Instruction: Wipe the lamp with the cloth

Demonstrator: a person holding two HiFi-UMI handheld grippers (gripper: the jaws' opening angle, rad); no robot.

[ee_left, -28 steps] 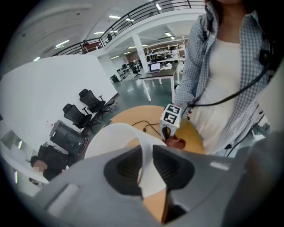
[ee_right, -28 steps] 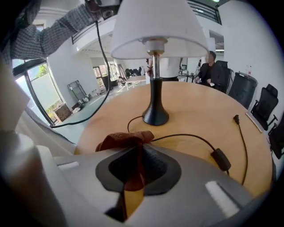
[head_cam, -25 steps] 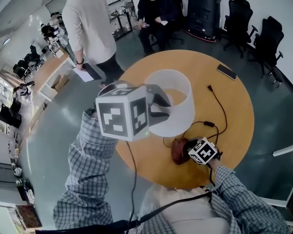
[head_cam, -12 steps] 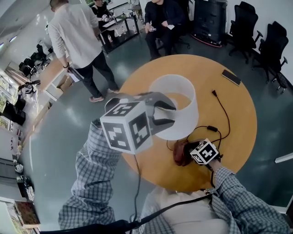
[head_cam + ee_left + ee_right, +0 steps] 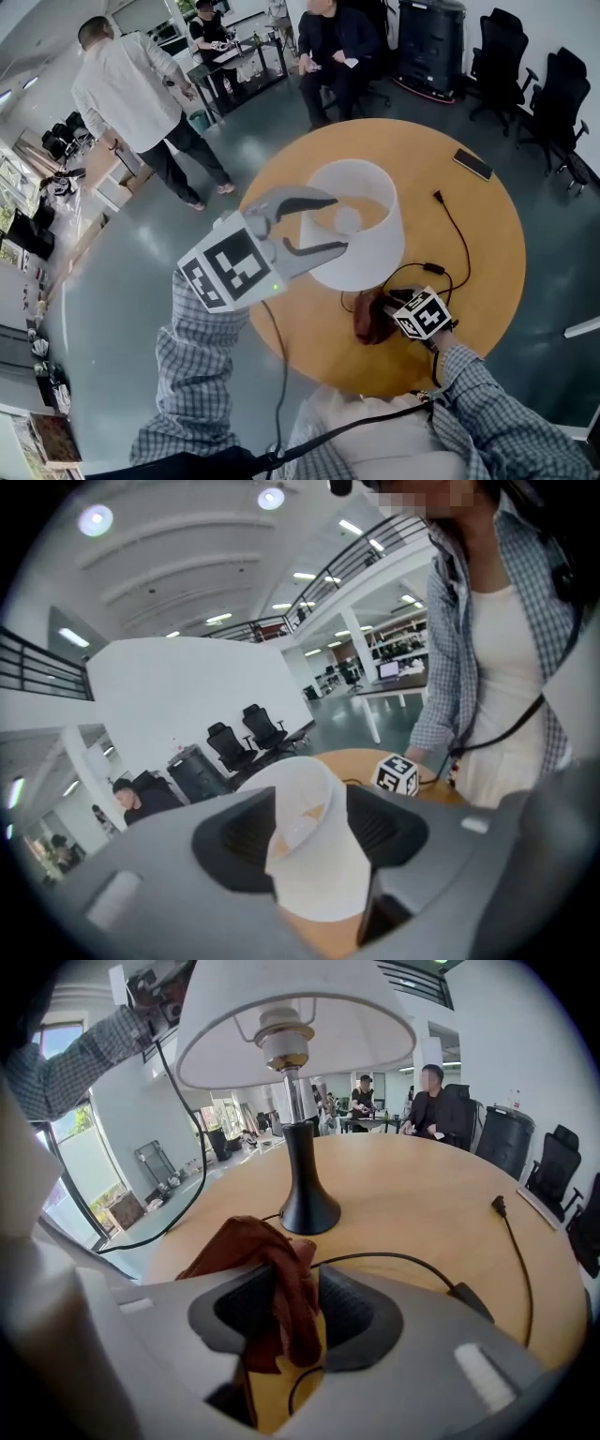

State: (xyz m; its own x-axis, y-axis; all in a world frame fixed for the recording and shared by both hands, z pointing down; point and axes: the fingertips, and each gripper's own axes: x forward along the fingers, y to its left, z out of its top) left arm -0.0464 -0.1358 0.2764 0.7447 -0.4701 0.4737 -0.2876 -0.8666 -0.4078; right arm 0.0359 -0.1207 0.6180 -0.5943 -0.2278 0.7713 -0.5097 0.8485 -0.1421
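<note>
Lamp (image 5: 302, 1185) upright on round wooden counter (image 5: 469, 244), long axis vertical, shade (image 5: 361, 234) between left gripper's (image 5: 336, 223) wide, just-opened fingers, ungripped. Cloth (image 5: 272, 1251) hangs slack between right gripper's (image 5: 298, 1288) half-spread fingers, also just opening. Open-plan office, grey floor (image 5: 141, 272).

We see a round wooden surface (image 5: 492, 281). The lamp (image 5: 361, 234) stands upright near its middle, black base (image 5: 307, 1213) on the wood. A reddish-brown cloth (image 5: 367, 319) lies crumpled near the base, toward the near edge. A black cord (image 5: 432, 269) trails across the right side. A phone (image 5: 472, 163) lies by the far right edge.
</note>
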